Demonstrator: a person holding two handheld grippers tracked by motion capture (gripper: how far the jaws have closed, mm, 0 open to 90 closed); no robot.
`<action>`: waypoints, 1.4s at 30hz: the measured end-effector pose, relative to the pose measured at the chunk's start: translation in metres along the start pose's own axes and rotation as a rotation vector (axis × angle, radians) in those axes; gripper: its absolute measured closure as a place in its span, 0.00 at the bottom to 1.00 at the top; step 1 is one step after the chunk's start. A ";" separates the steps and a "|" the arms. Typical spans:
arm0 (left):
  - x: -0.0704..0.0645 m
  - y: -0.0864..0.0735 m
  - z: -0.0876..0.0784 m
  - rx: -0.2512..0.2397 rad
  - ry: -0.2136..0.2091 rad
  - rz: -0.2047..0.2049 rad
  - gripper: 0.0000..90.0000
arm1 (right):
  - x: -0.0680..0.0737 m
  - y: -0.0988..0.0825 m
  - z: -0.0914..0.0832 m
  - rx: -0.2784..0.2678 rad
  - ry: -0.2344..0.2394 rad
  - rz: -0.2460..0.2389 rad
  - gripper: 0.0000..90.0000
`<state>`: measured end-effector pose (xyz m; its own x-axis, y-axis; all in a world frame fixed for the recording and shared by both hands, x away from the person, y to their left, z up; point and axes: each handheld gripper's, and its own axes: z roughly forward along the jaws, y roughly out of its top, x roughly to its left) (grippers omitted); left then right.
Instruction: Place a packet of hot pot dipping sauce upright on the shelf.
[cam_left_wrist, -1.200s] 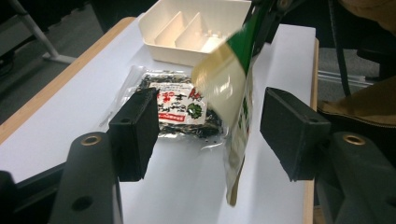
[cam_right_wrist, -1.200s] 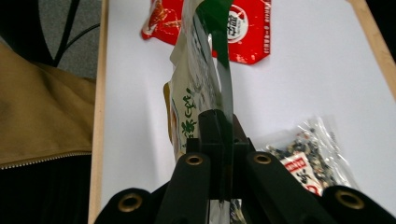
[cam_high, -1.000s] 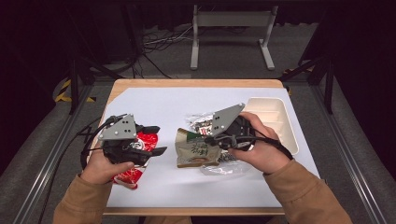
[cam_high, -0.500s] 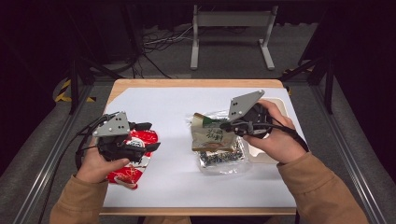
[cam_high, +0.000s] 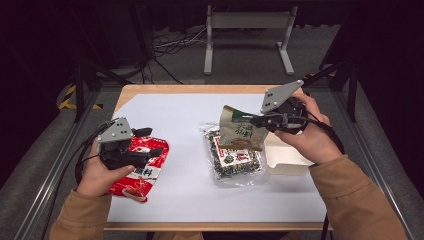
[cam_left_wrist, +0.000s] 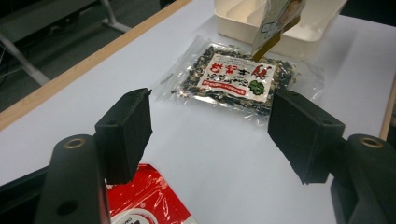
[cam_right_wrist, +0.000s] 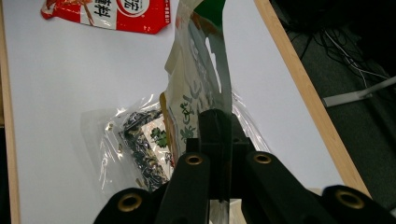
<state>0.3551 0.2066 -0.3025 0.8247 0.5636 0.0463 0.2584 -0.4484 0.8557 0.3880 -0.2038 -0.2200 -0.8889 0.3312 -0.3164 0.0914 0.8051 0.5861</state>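
Note:
My right gripper (cam_high: 256, 120) is shut on the edge of a beige and green snack packet (cam_high: 240, 131), held upright above the table. In the right gripper view the packet (cam_right_wrist: 196, 84) rises from the closed jaws of the right gripper (cam_right_wrist: 215, 119). Under it lies a clear bag of dark pieces with a red and white label (cam_high: 234, 157). At the left, my left gripper (cam_high: 150, 142) hovers open over a red snack packet (cam_high: 140, 172). Its jaws have just been opening, and nothing sits between them in the left gripper view (cam_left_wrist: 210, 121).
A white divided tray (cam_high: 287, 157) stands at the right, partly behind the right hand, beside the clear bag (cam_left_wrist: 238, 77). White paper (cam_high: 185, 130) covers the wooden tabletop. Dark floor, cables and a metal stand lie beyond the far edge.
The right gripper has lifted the beige packet off the clear bag and carried it up and to the right. The left gripper has shifted slightly left, with its jaws wider.

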 end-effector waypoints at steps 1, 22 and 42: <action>0.000 0.000 0.000 0.000 0.000 0.000 0.34 | -0.003 -0.002 -0.001 0.003 -0.007 0.006 0.99; 0.032 -0.022 0.007 0.042 0.092 -0.103 0.34 | -0.044 -0.023 -0.009 0.022 -0.132 -0.010 0.99; 0.046 -0.040 0.009 0.029 0.107 -0.119 0.34 | -0.081 -0.047 -0.015 0.028 -0.206 0.058 0.99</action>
<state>0.3875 0.2438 -0.3390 0.7296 0.6839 0.0018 0.3668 -0.3935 0.8430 0.4493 -0.2759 -0.2112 -0.7716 0.4685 -0.4303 0.1545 0.7943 0.5876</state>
